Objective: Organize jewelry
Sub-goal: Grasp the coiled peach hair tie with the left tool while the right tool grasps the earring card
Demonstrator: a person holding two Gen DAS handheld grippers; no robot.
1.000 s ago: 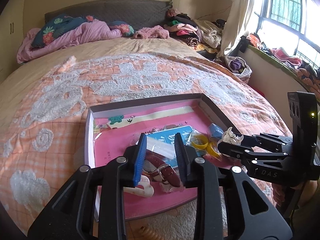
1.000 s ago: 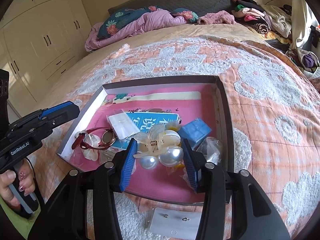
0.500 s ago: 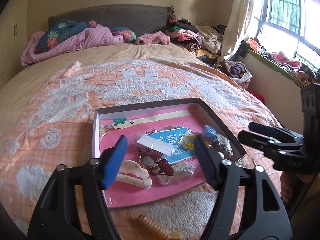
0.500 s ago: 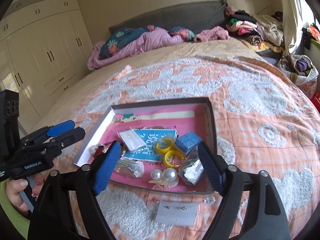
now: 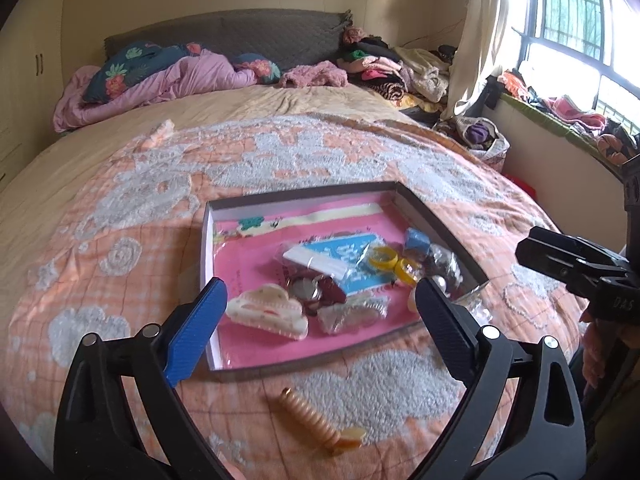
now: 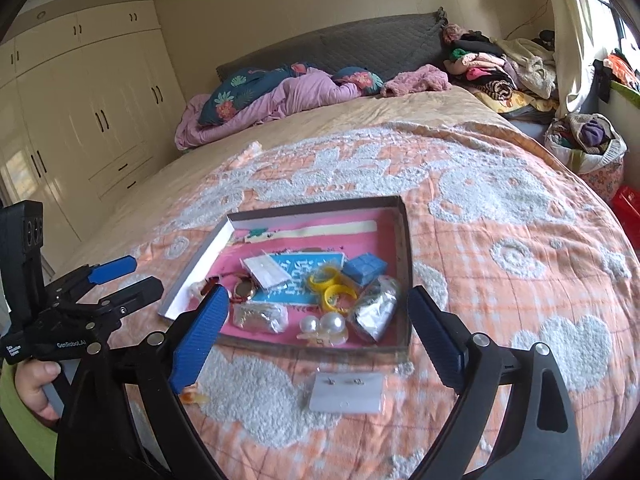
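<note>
Hovering near the tray [image 6: 403, 240] — both grippers' fingers [image 5: 444, 330] [image 6: 198, 334] wide apart, empty.

You see a tray [image 6: 403, 240] mid-bed w/ jewelry in it: pearl clip [image 6: 323, 326] at near edge, rings [image 6: 331, 284] behind it. Earring card [image 6: 346, 392] lies on blanket [image 6: 520, 240] just near of tray; spiral clip [image 5: 310, 414] nearer-left.

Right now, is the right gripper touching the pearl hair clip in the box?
Apart. In the right wrist view the right gripper stands wide open, and the pearl hair clip lies in the box with pink floor showing between it and either finger.
</note>
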